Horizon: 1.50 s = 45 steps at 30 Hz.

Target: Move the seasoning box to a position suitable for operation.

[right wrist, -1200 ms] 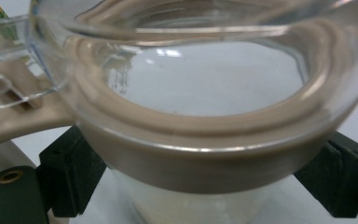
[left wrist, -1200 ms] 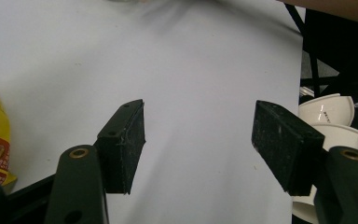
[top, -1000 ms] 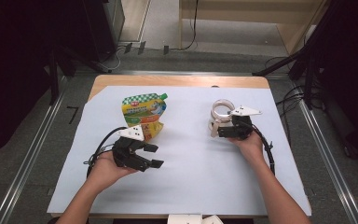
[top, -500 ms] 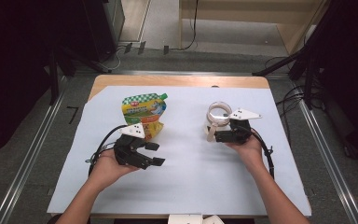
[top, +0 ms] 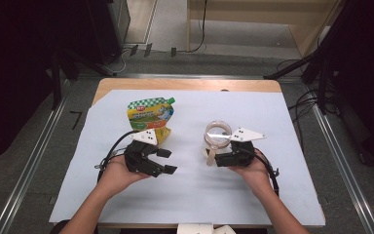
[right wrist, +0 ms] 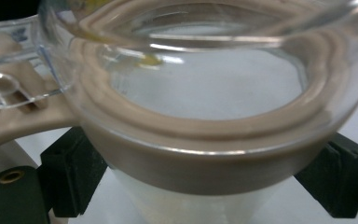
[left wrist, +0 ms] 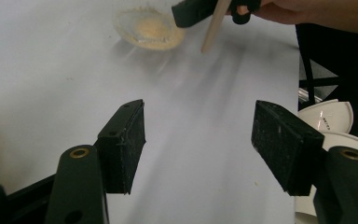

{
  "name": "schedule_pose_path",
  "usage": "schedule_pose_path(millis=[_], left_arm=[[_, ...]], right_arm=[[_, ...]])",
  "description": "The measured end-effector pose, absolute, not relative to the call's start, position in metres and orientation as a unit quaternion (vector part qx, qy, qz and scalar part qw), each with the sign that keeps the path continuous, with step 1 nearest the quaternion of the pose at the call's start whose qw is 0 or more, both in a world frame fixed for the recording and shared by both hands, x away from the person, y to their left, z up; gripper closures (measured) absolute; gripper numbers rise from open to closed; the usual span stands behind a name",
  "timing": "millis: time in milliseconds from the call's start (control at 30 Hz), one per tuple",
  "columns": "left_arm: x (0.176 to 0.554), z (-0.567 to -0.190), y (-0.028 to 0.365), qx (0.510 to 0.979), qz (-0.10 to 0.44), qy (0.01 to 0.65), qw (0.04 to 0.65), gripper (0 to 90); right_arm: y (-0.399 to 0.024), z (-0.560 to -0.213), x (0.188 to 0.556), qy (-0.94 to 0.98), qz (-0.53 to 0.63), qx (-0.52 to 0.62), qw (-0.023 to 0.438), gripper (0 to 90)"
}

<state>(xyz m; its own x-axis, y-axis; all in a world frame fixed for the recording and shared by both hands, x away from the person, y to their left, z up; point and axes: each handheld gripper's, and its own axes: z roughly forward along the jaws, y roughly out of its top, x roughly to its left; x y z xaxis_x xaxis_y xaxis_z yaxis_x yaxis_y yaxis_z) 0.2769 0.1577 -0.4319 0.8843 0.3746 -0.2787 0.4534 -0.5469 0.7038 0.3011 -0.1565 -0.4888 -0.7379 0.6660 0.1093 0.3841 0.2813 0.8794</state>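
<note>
1. Your right gripper (top: pixel 222 158) is clamped on the clear glass jar with a beige band under its rim (top: pixel 217 139); in the right gripper view its two black jaws press on both sides of the jar (right wrist: pixel 205 140), just under the band.
2. The jar stands upright on the pale blue sheet (top: pixel 195 195) right of the table's middle, and a beige handle (top: pixel 211 157) sticks out from it toward you.
3. Your left gripper (top: pixel 167 161) has its jaws apart, with nothing between them; in the left gripper view you see just the sheet (left wrist: pixel 200 154) between the pads.
4. Your left hand (top: pixel 114 173) holds this gripper low over the sheet, well apart from the jar.
5. The green and yellow spouted drink pouch (top: pixel 150 114) lies flat on the sheet just beyond the left gripper.
6. The sheet covers the wooden table (top: pixel 185 85), and a strip of wood shows at the far edge.
</note>
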Motion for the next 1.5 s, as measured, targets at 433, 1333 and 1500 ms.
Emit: schedule_pose_path(millis=[433,1333,1500], left_arm=[[0.278,-0.432,0.158,0.876,-0.046,0.235,0.419,36.0],[0.289,-0.431,0.167,0.868,-0.061,0.236,0.434,35.9],[0.289,-0.431,0.168,0.870,-0.058,0.239,0.427,36.0]], right_arm=[[-0.127,-0.512,0.286,0.817,0.480,0.294,0.125,12.1],[-0.176,-0.475,0.243,0.802,0.477,0.344,0.107,22.4],[-0.181,-0.461,0.230,0.783,0.515,0.335,0.095,39.1]])
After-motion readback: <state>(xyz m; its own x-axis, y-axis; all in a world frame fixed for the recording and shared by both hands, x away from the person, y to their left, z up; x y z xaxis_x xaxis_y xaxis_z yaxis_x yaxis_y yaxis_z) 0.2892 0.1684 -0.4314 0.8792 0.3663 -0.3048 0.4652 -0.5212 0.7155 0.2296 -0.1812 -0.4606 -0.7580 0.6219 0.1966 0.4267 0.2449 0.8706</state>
